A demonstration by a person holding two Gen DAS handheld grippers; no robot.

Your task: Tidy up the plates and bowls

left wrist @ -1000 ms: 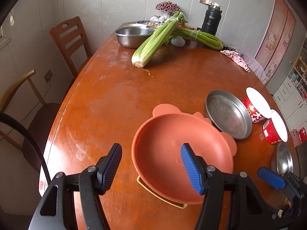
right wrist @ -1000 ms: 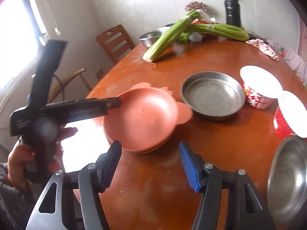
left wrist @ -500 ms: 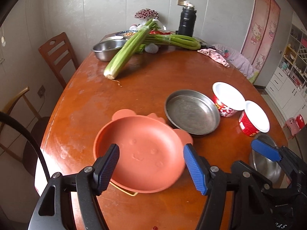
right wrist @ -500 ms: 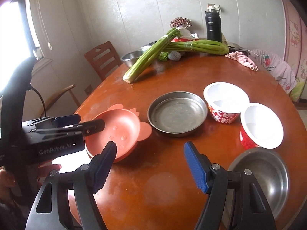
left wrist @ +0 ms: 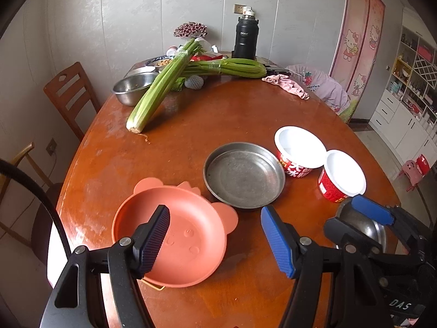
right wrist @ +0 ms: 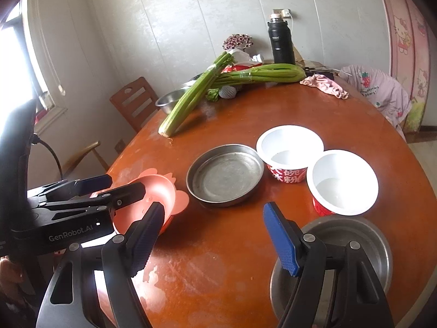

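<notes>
An orange bear-shaped plate lies on the wooden table, near its front left edge; it also shows in the right wrist view. A round steel plate lies just right of it. Two red-and-white paper bowls stand further right, also seen from the right wrist. A steel bowl sits at the front right. My left gripper is open and empty above the orange plate. My right gripper is open and empty, beside the steel bowl.
Celery bunches, a steel bowl, a black flask and a pink cloth occupy the far half of the table. Wooden chairs stand at the left. White cabinets are at the right.
My left gripper has pulled back and up from the orange plate, which now lies flat on the table. My right gripper has also drawn back, towards the steel bowl.
</notes>
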